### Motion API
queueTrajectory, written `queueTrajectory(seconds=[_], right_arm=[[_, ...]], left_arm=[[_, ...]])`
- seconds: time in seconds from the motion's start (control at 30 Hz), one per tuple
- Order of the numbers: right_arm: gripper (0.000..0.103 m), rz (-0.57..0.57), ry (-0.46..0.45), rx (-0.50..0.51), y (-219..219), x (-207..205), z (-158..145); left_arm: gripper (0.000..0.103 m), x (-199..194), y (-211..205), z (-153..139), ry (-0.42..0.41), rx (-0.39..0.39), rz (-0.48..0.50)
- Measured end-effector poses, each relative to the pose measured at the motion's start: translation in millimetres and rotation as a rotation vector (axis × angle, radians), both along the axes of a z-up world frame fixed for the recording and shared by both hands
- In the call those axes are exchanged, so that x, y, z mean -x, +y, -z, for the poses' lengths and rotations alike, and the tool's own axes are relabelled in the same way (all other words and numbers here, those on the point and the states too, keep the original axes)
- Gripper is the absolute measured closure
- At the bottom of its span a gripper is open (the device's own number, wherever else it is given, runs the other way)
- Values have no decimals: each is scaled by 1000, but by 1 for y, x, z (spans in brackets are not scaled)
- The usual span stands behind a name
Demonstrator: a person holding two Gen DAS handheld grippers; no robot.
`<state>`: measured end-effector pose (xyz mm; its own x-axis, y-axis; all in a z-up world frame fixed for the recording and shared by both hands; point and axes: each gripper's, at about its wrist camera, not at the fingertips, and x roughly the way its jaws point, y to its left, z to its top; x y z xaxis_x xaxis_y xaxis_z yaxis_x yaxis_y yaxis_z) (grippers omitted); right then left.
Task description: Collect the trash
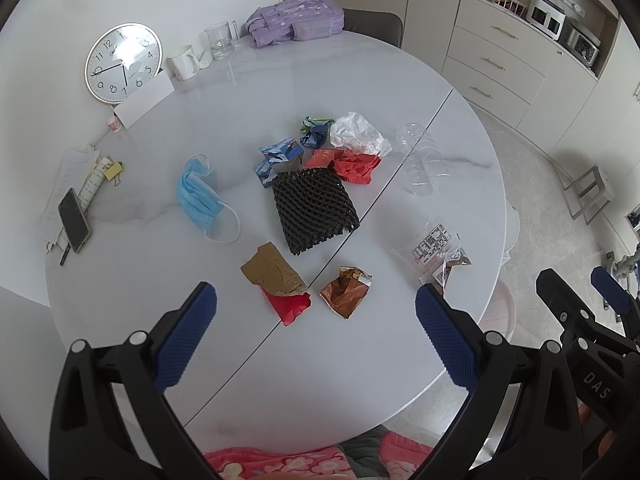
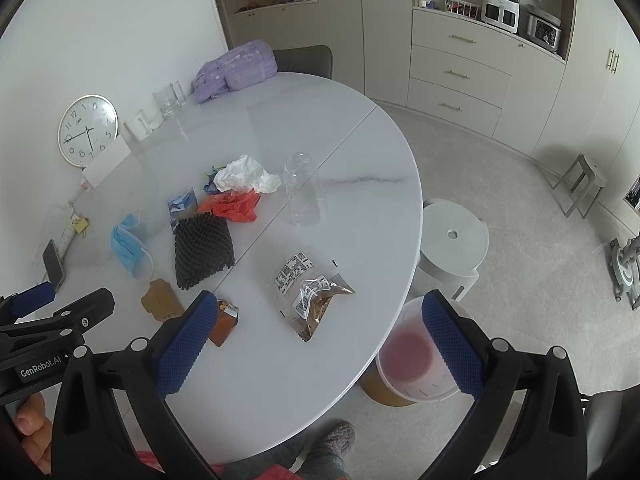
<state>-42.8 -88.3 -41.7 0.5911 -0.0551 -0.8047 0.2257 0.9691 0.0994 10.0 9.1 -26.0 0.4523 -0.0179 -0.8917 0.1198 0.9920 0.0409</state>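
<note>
Two pairs of tongs held above a round white counter strewn with trash. The left tongs hang spread wide and grip nothing, their blue pads framing the counter's near edge. The right tongs are likewise spread and empty, poised over the counter's right rim.

Trash, near to far in the left wrist view: a brown-and-red wrapper and a copper foil wrapper, lying just beside each other either side of the counter's seam; a black foam mesh sleeve at centre; a blue face mask to its left, apart from it. Behind the mesh lies a cluster: a blue printed carton scrap, a red plastic bag, crumpled white paper and a small dark-blue wrapper, all touching or overlapping. A clear plastic bottle lies on its side right of the seam. A clear labelled snack bag with brown contents lies near the right rim.

Below the rim, on the floor, stands a translucent bin with a pink bottom, beside a white stool.

At the far left edge of the counter: a wall clock, a mug, a glass, a purple backpack and a phone.
</note>
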Motion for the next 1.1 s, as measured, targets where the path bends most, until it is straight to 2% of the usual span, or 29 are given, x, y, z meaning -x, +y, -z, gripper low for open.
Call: queueTrajectory(seconds=[0.73,1.1], right_arm=[[2,-1,3,-2,1,-1,0],[2,19,28,-16,1,-3,11]], left_arm=[[8,0,2,2,5,1,-7],[8,-10,8,11,39,1,-14]])
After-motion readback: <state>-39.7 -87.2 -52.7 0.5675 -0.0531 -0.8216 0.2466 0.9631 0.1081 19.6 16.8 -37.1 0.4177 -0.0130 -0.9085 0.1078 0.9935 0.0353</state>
